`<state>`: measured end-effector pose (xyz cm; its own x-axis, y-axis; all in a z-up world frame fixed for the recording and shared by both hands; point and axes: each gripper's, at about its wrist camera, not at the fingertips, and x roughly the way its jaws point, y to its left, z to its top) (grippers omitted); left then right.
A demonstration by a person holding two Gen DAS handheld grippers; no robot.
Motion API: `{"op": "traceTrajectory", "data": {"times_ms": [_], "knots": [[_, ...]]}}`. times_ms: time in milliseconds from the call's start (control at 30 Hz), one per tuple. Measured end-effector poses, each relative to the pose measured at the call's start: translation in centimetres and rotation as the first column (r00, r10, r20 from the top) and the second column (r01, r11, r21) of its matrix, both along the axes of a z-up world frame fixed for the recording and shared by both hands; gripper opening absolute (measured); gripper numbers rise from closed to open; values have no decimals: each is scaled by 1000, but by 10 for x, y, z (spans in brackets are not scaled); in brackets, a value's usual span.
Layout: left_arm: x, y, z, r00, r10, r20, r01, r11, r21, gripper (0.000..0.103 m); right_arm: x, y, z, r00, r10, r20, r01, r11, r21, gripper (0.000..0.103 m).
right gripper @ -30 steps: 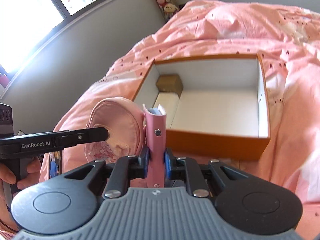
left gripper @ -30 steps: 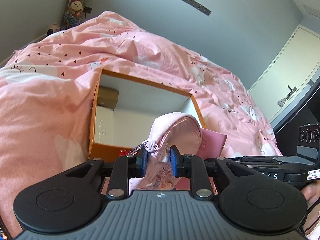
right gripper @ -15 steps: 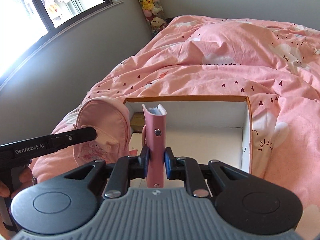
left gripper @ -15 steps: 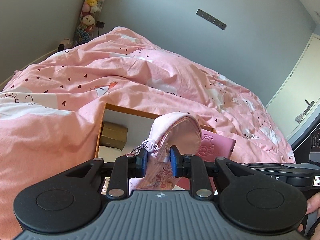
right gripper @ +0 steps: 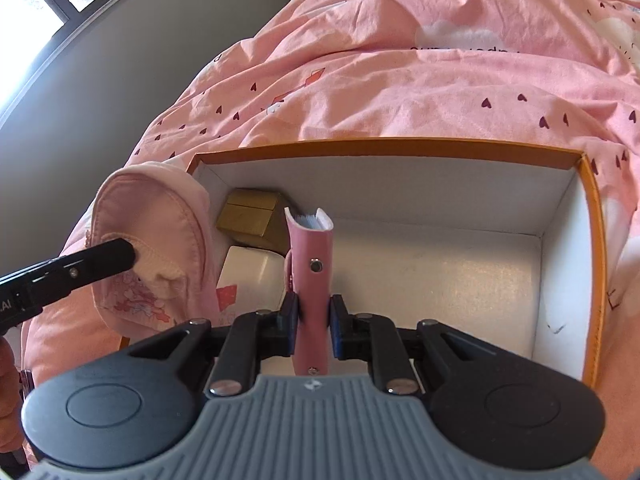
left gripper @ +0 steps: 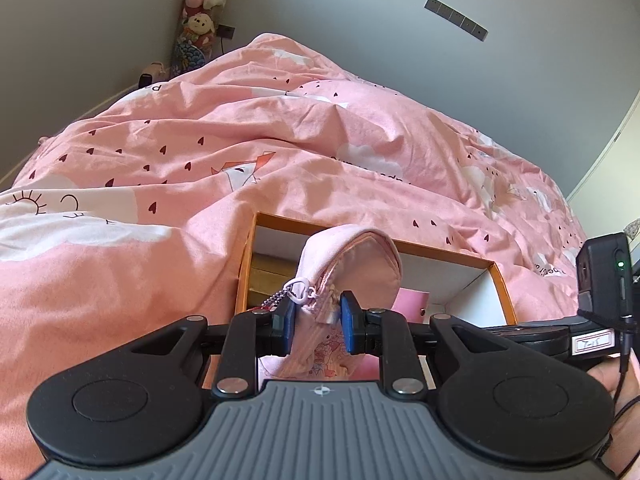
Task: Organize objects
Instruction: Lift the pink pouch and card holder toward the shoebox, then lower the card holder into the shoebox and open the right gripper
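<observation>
Held pouch (left gripper: 352,268) clamped in left gripper (left gripper: 318,326), hanging over near-left corner of box (right gripper: 592,216) on bed (left gripper: 240,152). Held notebook (right gripper: 310,276) upright, spine up, pinched in right gripper (right gripper: 312,326), above box interior. Judged step: lowering both items into box. For doing it well: drop notebook toward bare white floor right of centre, tilt flat before letting go so no toppling; bring pouch further inward past orange rim first, since soft body sagged outside left wall in right view; avoid brown carton (right gripper: 252,216) and white item (right gripper: 248,276) already in left end; release one side at a time, keep grippers from knocking each other. Hard to tell: lower part of pouch and notebook hidden behind gripper bodies; near wall of box cut off; whether pouch touched rim unclear; white item under notebook only partly seen, identity unclear; zip charm (left gripper: 298,290) small, red bit beside left pad unidentifiable.
</observation>
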<state>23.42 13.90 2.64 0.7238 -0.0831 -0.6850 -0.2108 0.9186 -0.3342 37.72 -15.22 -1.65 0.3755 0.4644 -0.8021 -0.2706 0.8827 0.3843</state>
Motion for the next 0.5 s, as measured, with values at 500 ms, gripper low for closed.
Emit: {"op": "traceTrajectory", "data": {"times_ms": [500], "knots": [[24, 4, -1, 999, 34, 4, -34, 999, 3, 26, 65, 13, -45, 994, -11, -107, 20, 997, 78, 18]]}}
